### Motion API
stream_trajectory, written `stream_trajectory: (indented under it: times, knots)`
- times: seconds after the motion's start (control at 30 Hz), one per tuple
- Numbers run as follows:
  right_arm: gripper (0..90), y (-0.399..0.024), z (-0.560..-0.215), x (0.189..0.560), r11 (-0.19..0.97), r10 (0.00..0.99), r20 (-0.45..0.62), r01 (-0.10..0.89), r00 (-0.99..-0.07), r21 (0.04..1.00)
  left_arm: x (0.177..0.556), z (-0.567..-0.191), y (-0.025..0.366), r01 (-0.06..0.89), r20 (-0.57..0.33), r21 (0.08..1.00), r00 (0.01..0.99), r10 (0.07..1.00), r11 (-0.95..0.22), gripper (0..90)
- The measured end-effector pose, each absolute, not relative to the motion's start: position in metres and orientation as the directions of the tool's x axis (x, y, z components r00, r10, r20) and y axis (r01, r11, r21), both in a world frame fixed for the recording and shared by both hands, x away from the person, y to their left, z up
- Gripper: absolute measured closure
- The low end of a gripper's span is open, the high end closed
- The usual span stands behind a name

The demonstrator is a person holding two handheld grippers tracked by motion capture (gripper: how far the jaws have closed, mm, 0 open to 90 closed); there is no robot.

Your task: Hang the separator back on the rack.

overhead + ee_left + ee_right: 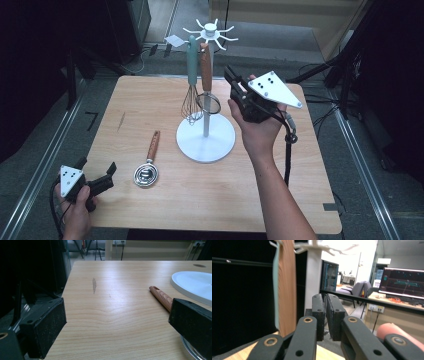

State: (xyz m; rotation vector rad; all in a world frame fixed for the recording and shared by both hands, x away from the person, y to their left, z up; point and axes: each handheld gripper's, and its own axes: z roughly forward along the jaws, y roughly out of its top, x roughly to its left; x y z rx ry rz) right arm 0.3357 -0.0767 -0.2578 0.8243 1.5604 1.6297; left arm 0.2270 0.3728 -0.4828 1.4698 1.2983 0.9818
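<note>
- Work in hand, judged from the layout: hanging kitchen utensils on the white rack [205,135] standing mid-worktop [150,205].
- Done so far: two utensils hung from the rack's hooks, a teal-handled whisk [191,95] and a wooden-handled strainer [206,85], side by side against the pole.
- Left to do: one wooden-handled ladle [149,165], lying flat on the worktop just left of the rack's round base, metal bowl toward the person.
- Count: three utensils in all, two up and one down; one rack; two tools.
- Right tool [231,80]: raised beside the rack at the height of the hanging handles, jaws nearly together with only a thin slit between them, nothing gripped; strainer handle [287,287] seen close at the left in the right gripper view.
- Left tool [97,172]: low at the near left corner of the worktop, jaws spread wide and empty, aimed toward the ladle; ladle handle [161,297] and a sliver of its bowl near the right jaw in the left gripper view, not touching as far as can be told.
- Likely next: pick up the ladle and hook it on a free arm of the rack.
</note>
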Motion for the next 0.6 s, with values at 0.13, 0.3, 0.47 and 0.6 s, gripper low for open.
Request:
stream_trajectory:
  times: [0.13, 0.3, 0.47, 0.6]
  knots:
    - [81.2, -0.086, -0.273, 0.331, 0.013, 0.853, -0.028, -0.034, -0.521, 0.999, 0.227, -0.483, 0.372, 0.269, 0.001, 0.962, 0.129, 0.992, -0.036, 1.5]
    - [78.6, -0.097, -0.290, 0.325, 0.023, 0.860, -0.020, -0.002, -0.510, 1.000, 0.227, -0.483, 0.372, 0.273, -0.002, 0.962, 0.126, 0.992, -0.033, 1.5]
    - [74.1, -0.107, -0.305, 0.320, 0.018, 0.859, 0.001, 0.031, -0.512, 0.999, 0.227, -0.482, 0.369, 0.302, 0.023, 0.951, 0.156, 0.988, -0.070, 1.5]
    - [72.2, -0.118, -0.322, 0.314, 0.032, 0.864, 0.005, 0.064, -0.503, 0.997, 0.226, -0.481, 0.367, 0.316, 0.024, 0.945, 0.178, 0.984, -0.080, 1.5]
